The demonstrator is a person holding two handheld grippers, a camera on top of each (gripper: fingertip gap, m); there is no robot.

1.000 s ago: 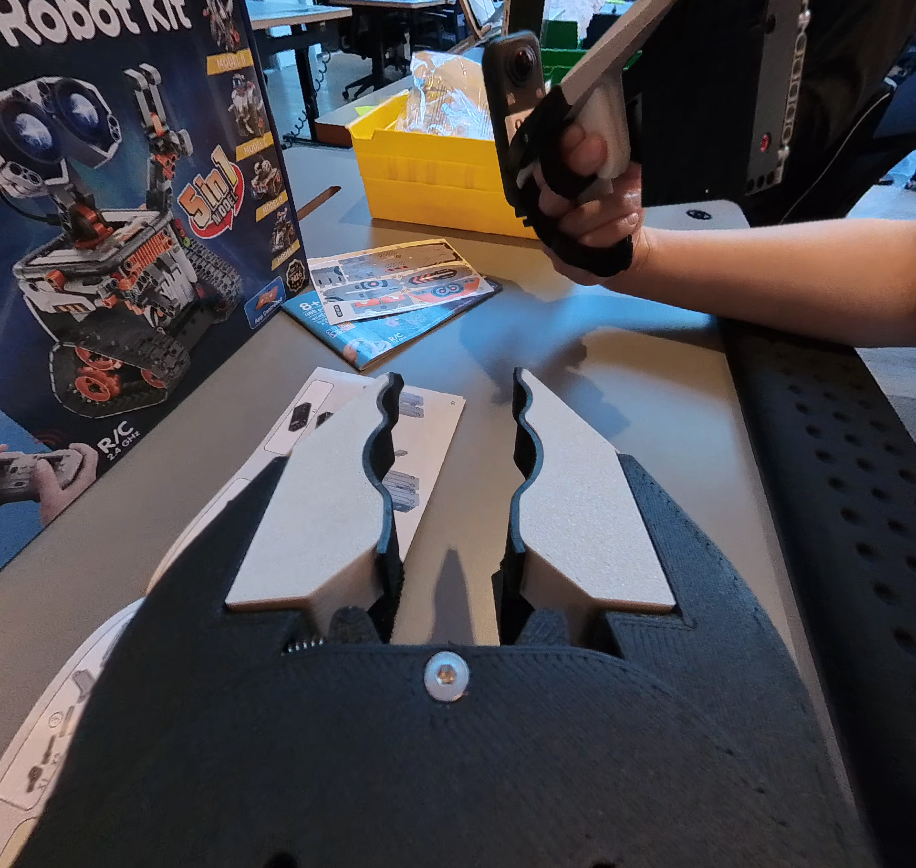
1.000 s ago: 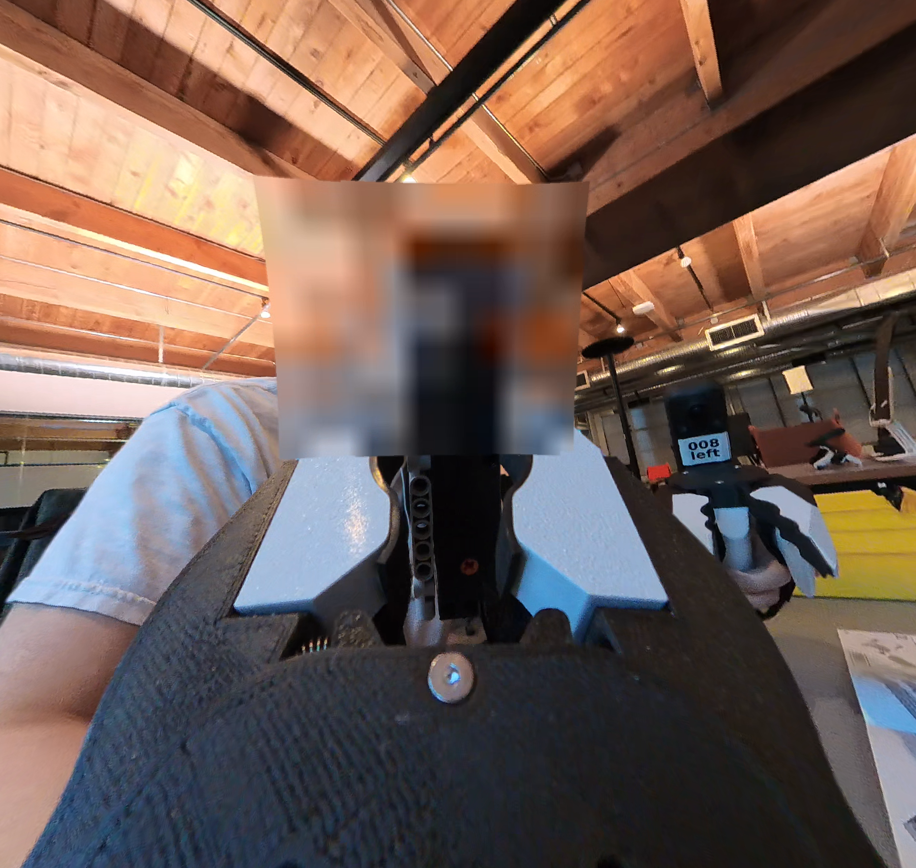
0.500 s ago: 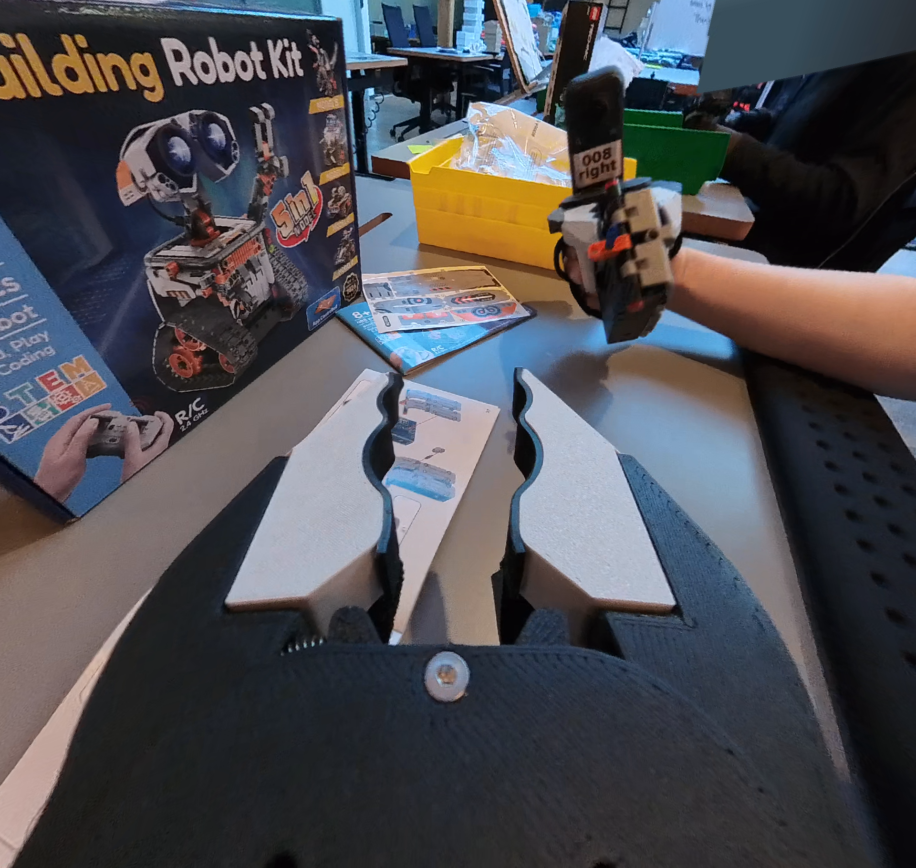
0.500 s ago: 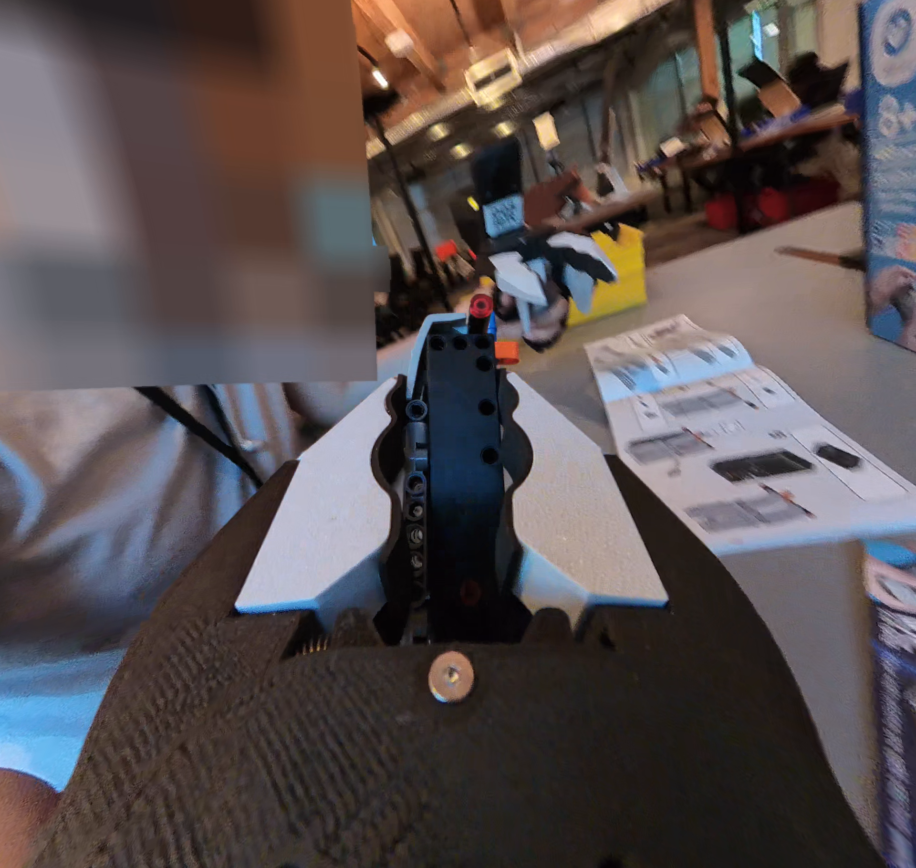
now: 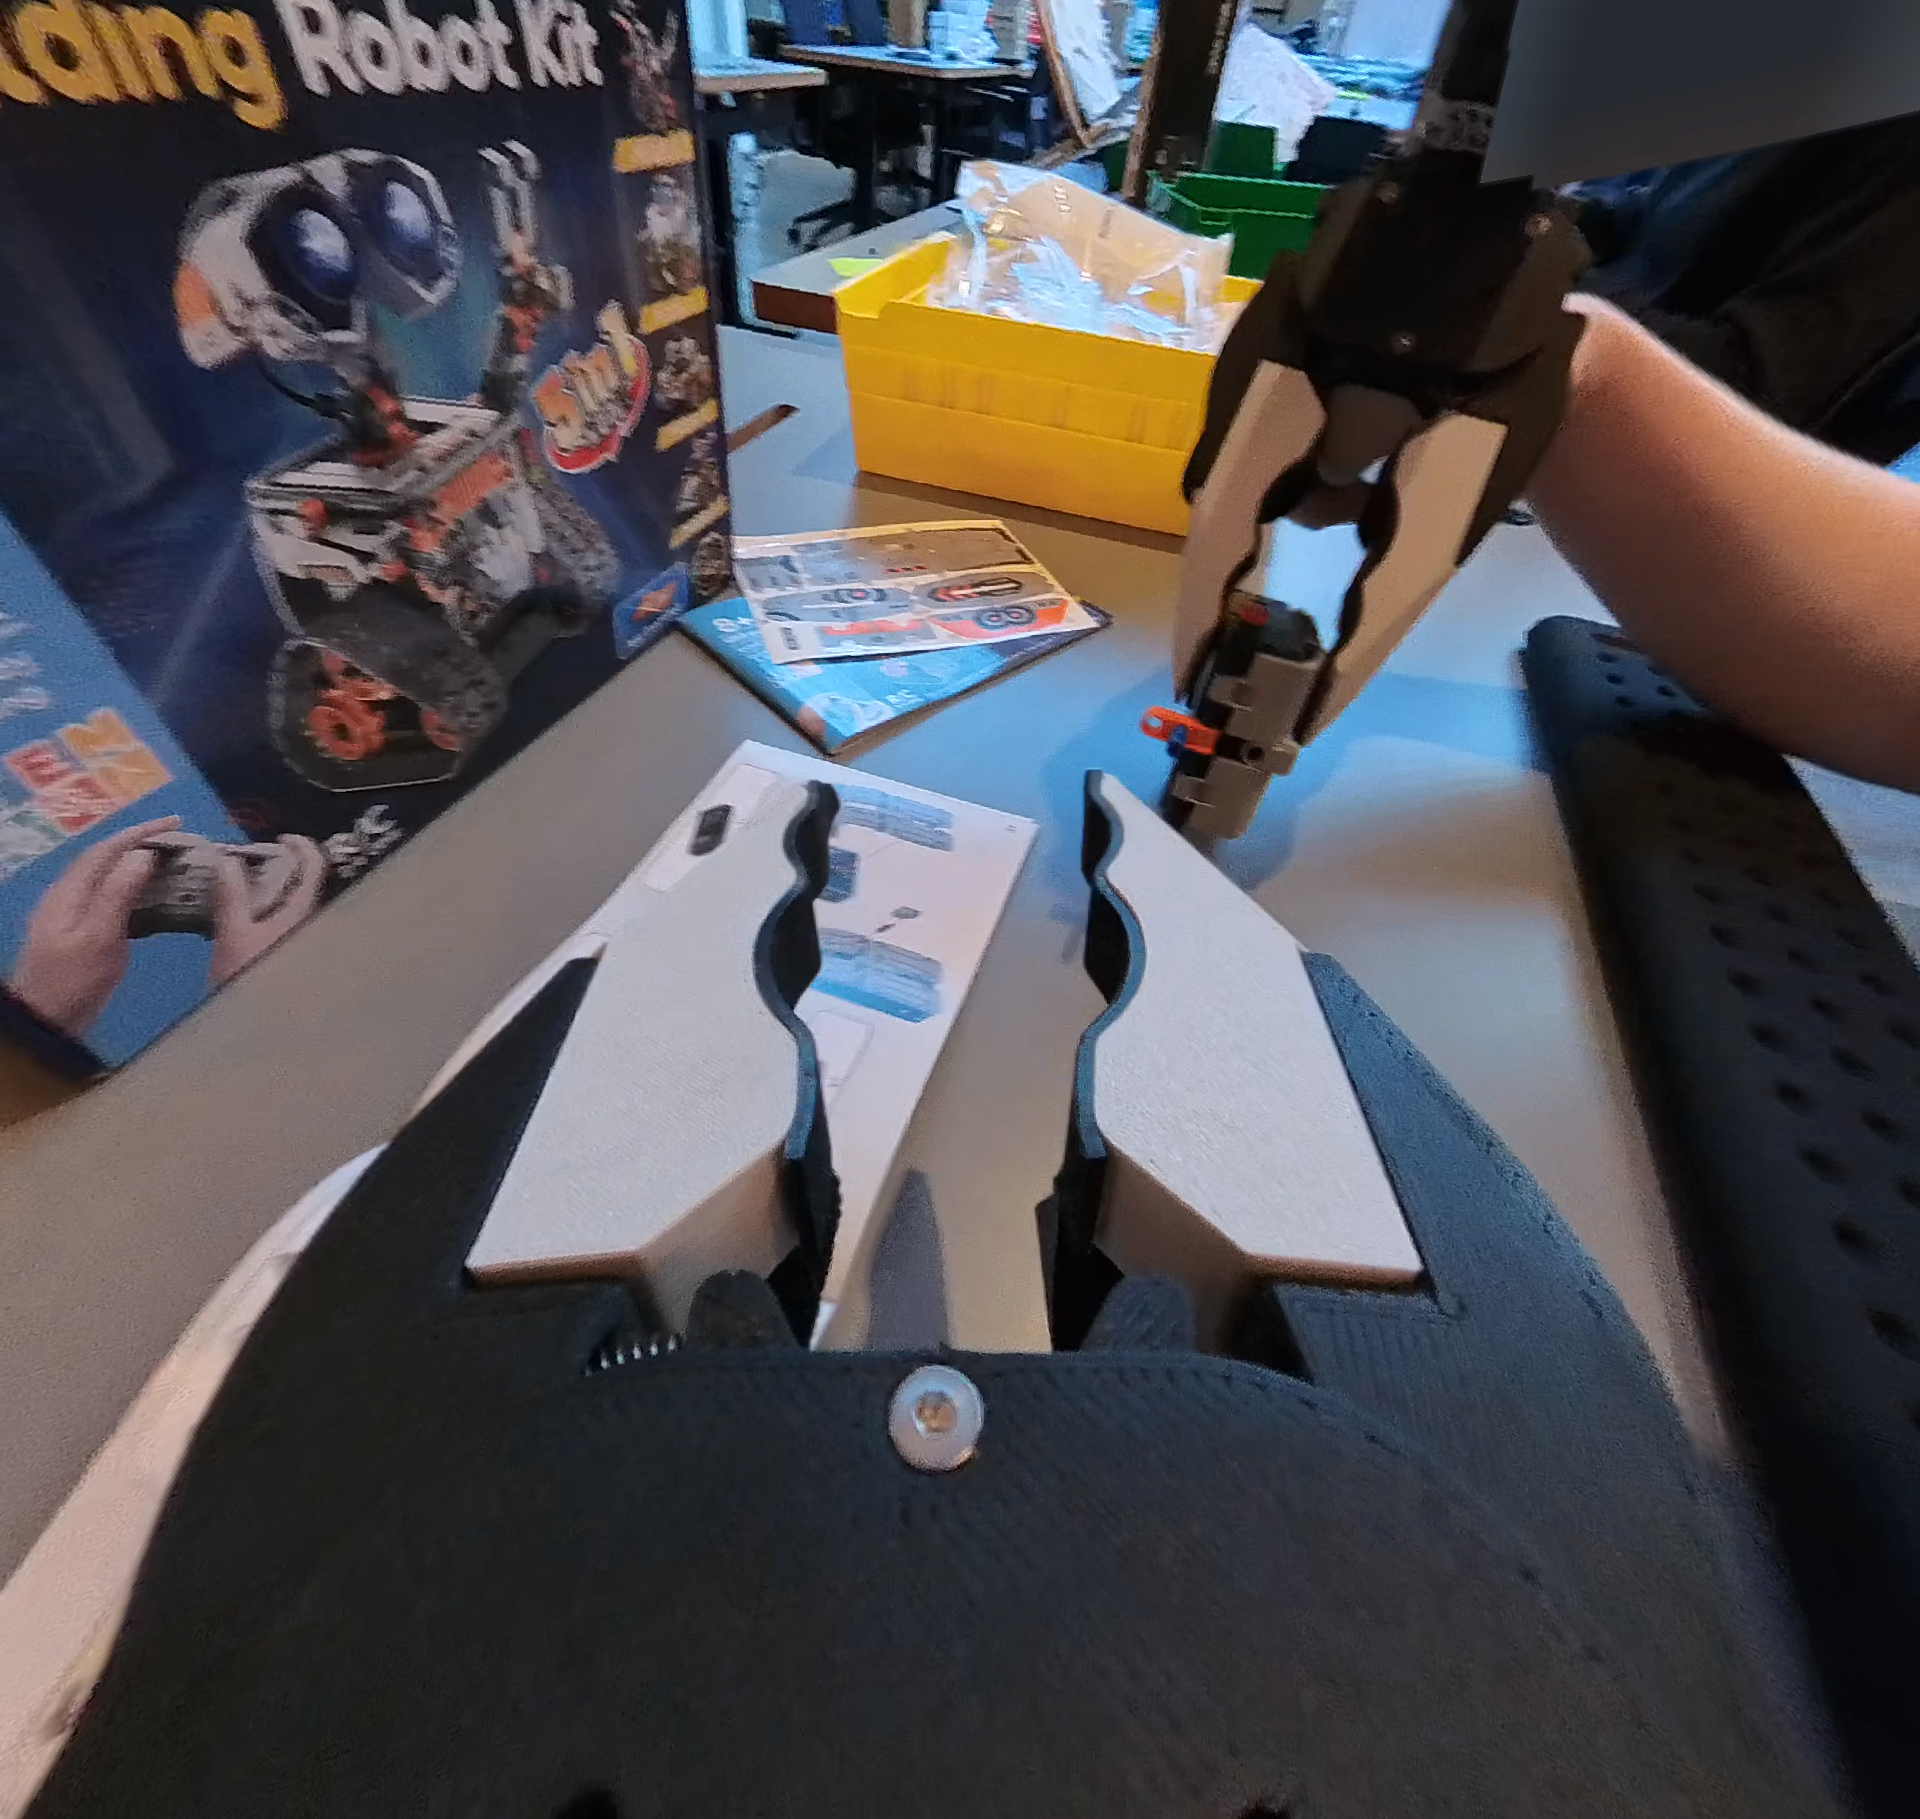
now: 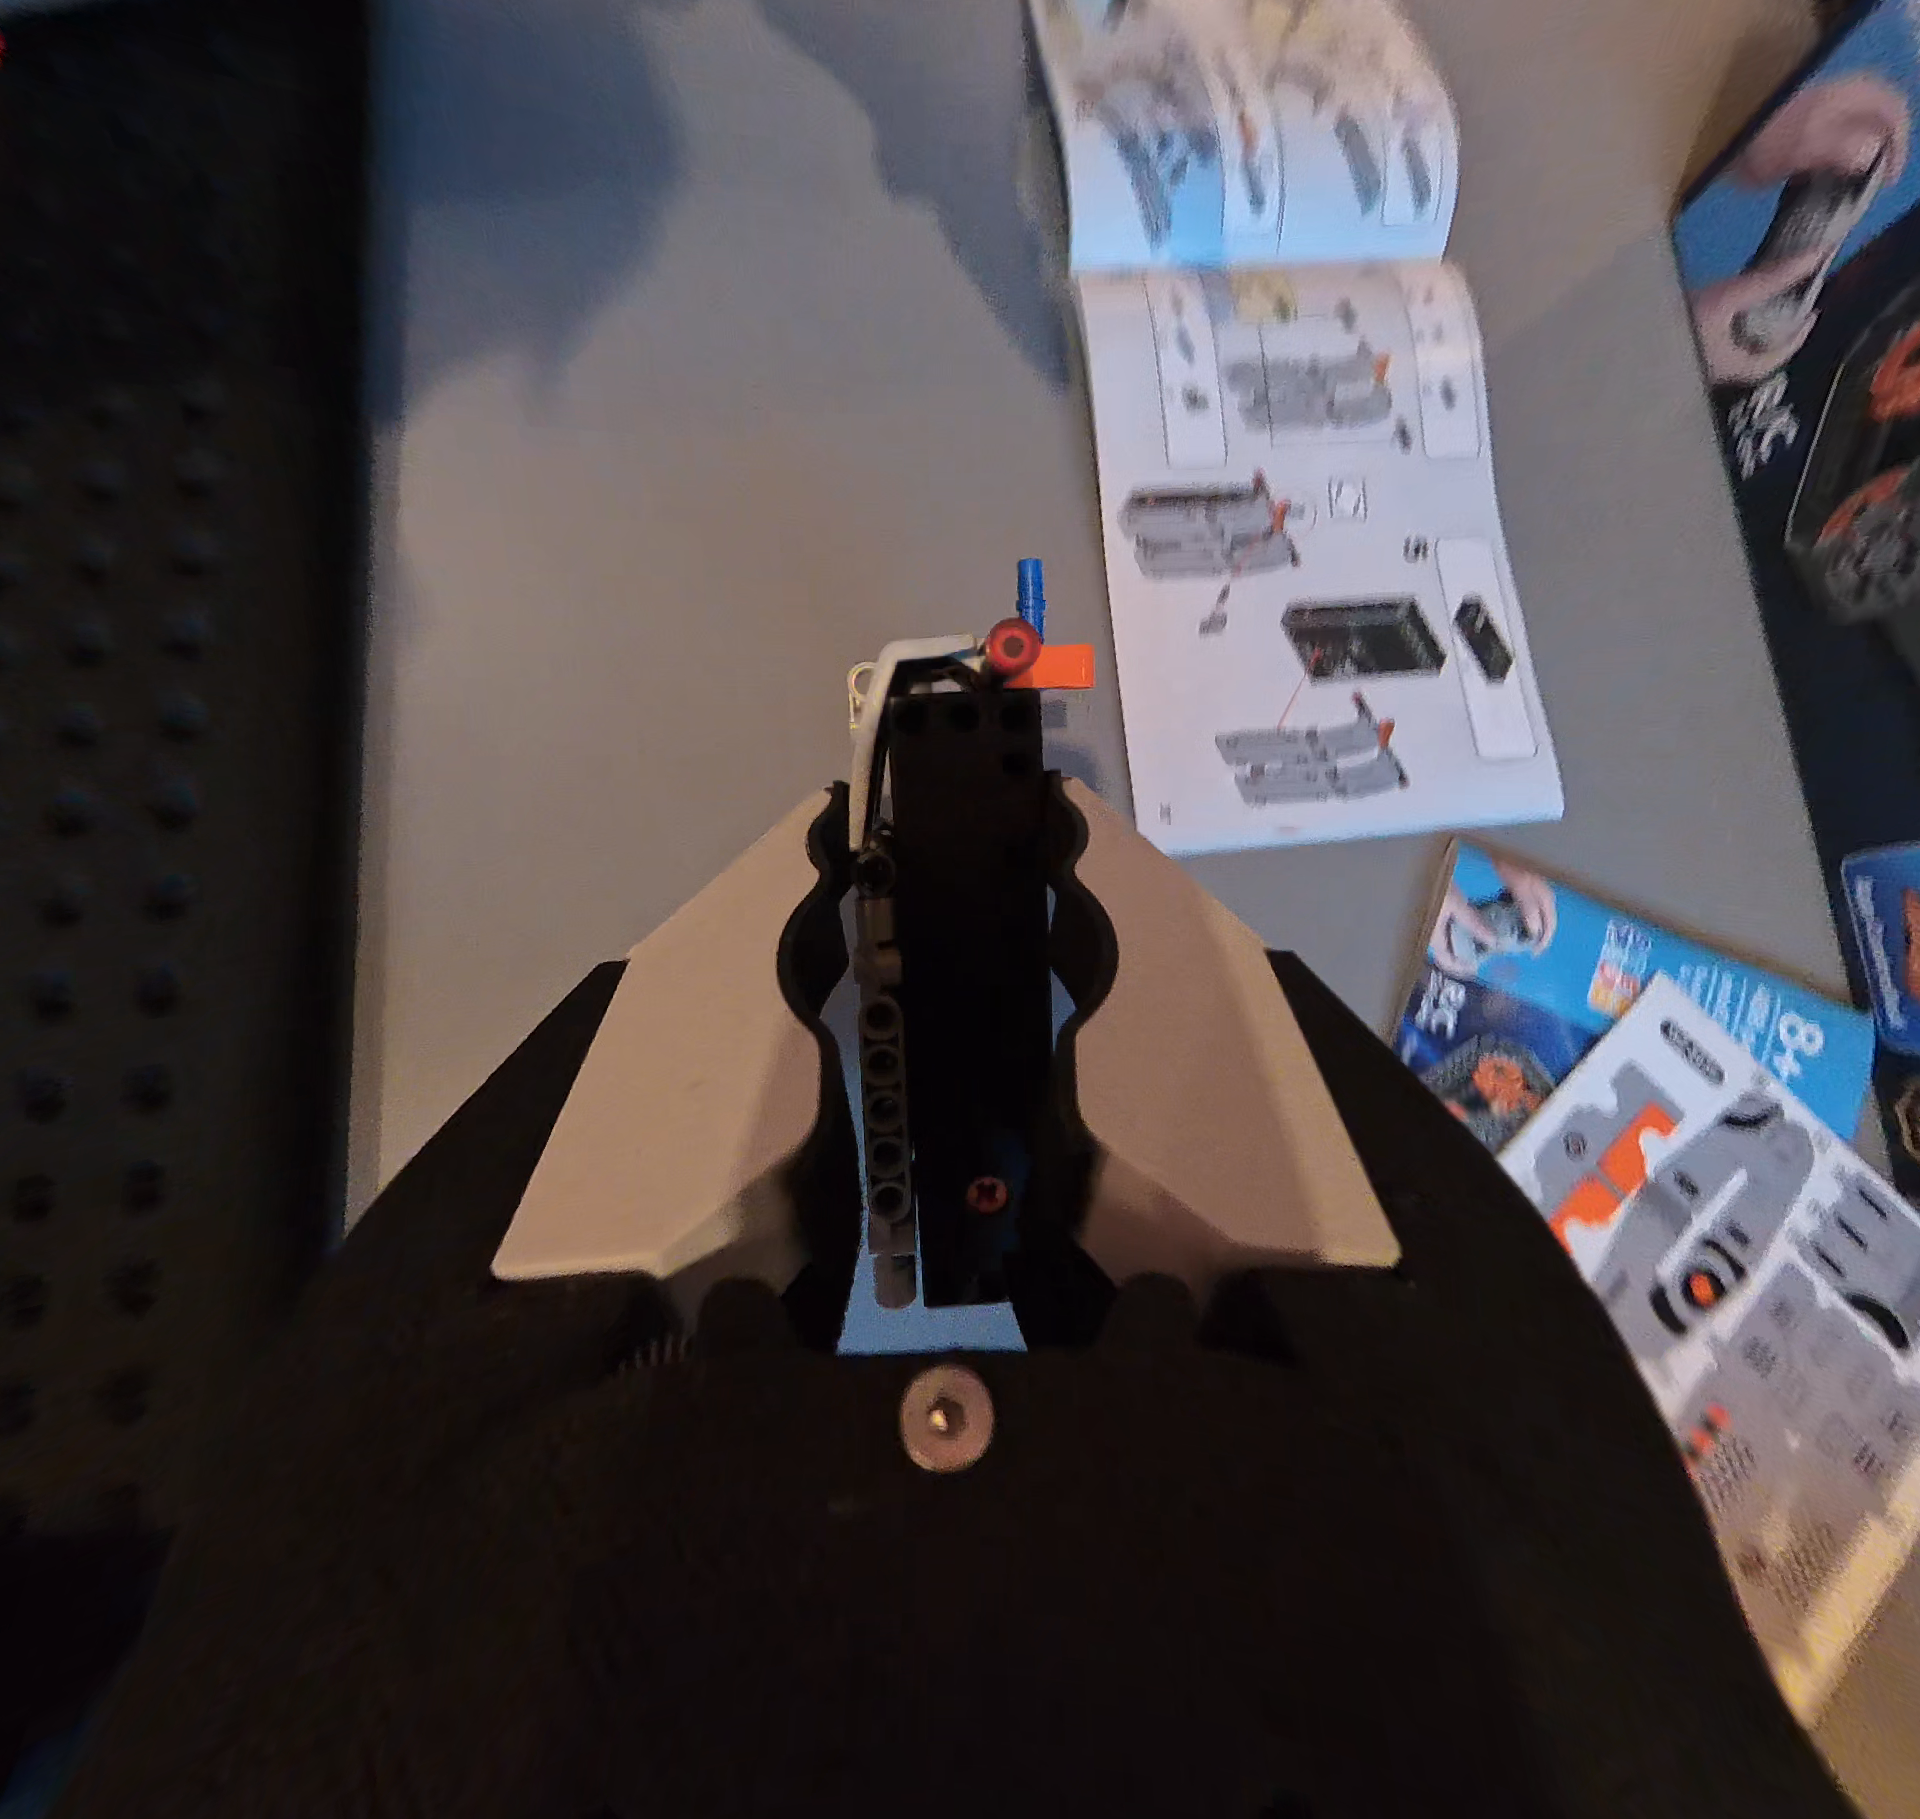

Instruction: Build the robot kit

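Observation:
My right gripper (image 6: 945,813) is shut on a black and grey brick assembly (image 6: 961,938) with red, orange and blue pins at its tip. It points down at the grey table (image 6: 675,522). In the left wrist view the right gripper (image 5: 1262,699) holds the assembly (image 5: 1236,720) upright, its lower end on or just above the table. My left gripper (image 5: 951,803) is open and empty, low over the open instruction booklet (image 5: 894,896), just left of the assembly.
A big blue robot kit box (image 5: 312,439) stands at the left. A yellow bin (image 5: 1029,408) with plastic bags is at the back. A sticker sheet (image 5: 904,590) lies on a blue booklet (image 5: 883,699). A black perforated mat (image 5: 1745,1042) lies along the right. There is about 15 cm between the tips of the two grippers.
The right gripper has swung from pointing upward to pointing down at the table, lowering the assembly close in front of the left gripper. The left gripper stays open over the booklet.

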